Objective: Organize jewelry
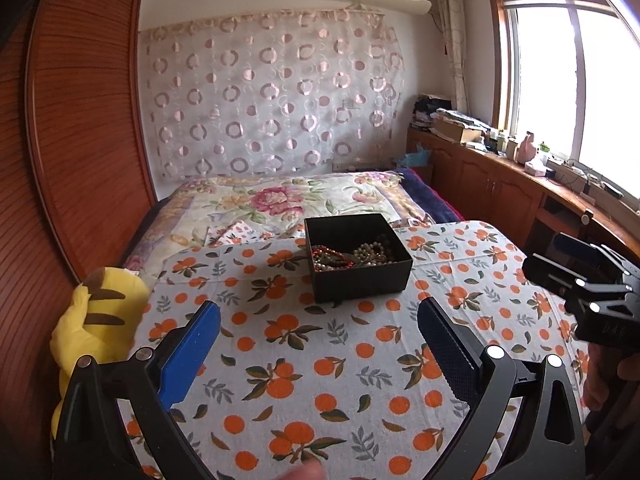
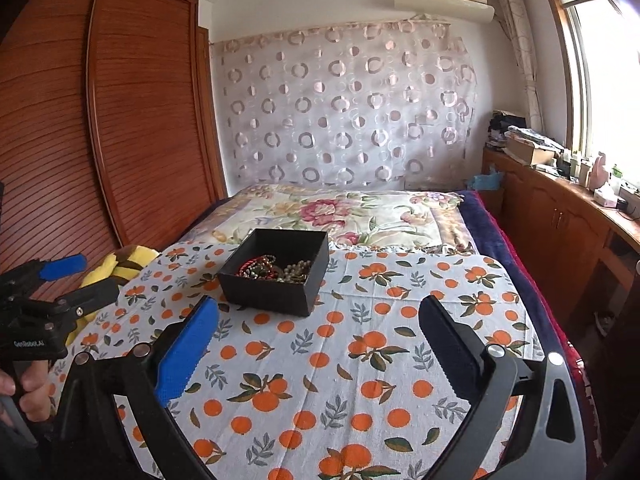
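A black open box (image 1: 360,280) stands on the orange-print cloth (image 1: 320,360); it also shows in the right wrist view (image 2: 272,292). Inside lie tangled bead strands: red beads (image 1: 328,258) and pale beads (image 1: 370,250), seen too in the right wrist view (image 2: 276,270). My left gripper (image 1: 320,320) is open and empty, hovering above the cloth short of the box. My right gripper (image 2: 318,320) is open and empty, also short of the box. Each gripper shows at the other view's edge: the right one (image 1: 588,284), the left one (image 2: 60,280).
A yellow striped plush toy (image 1: 96,320) lies at the cloth's left edge. A floral bedspread (image 1: 280,200) lies beyond the box. A wooden wardrobe (image 2: 100,120) stands left; a cluttered wooden counter (image 1: 520,168) runs under the window at right.
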A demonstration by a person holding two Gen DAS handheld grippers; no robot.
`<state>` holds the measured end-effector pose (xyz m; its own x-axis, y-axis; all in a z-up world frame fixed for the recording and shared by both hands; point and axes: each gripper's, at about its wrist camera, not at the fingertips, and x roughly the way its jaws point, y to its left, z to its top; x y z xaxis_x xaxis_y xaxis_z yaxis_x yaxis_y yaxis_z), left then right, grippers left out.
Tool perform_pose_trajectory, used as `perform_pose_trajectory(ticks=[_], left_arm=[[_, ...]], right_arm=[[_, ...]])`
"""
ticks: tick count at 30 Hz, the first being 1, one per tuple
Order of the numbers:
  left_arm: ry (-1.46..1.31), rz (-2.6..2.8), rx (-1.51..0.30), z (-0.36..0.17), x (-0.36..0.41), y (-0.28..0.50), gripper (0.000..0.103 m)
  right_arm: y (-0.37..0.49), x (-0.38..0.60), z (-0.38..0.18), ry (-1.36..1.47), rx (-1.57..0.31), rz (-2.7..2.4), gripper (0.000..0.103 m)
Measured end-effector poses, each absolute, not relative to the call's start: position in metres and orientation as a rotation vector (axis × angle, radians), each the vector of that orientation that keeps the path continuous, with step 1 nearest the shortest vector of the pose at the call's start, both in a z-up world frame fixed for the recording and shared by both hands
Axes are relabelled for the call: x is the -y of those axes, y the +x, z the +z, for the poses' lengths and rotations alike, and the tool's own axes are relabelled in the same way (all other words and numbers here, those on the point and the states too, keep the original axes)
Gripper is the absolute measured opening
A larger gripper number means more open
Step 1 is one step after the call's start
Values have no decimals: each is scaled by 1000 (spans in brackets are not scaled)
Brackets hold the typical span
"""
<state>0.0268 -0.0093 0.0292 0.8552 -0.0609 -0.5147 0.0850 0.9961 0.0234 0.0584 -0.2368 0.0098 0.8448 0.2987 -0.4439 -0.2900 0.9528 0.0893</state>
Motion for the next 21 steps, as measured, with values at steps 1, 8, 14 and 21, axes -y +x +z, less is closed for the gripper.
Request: perform_pose_trajectory(ticks=[1, 8, 14, 21], left_arm=[[47, -76, -536, 30, 10, 26, 95], [46, -76, -528, 28, 9, 24, 95], [44, -73, -529, 27, 10, 23, 95], [42, -74, -531, 26, 11, 22, 95]], right_arm=[[58, 237, 10, 19, -469, 311, 101], [56, 238, 10, 16, -468, 308, 101], [56, 239, 12, 16, -465, 304, 101], [56, 239, 12, 14, -465, 306, 101]])
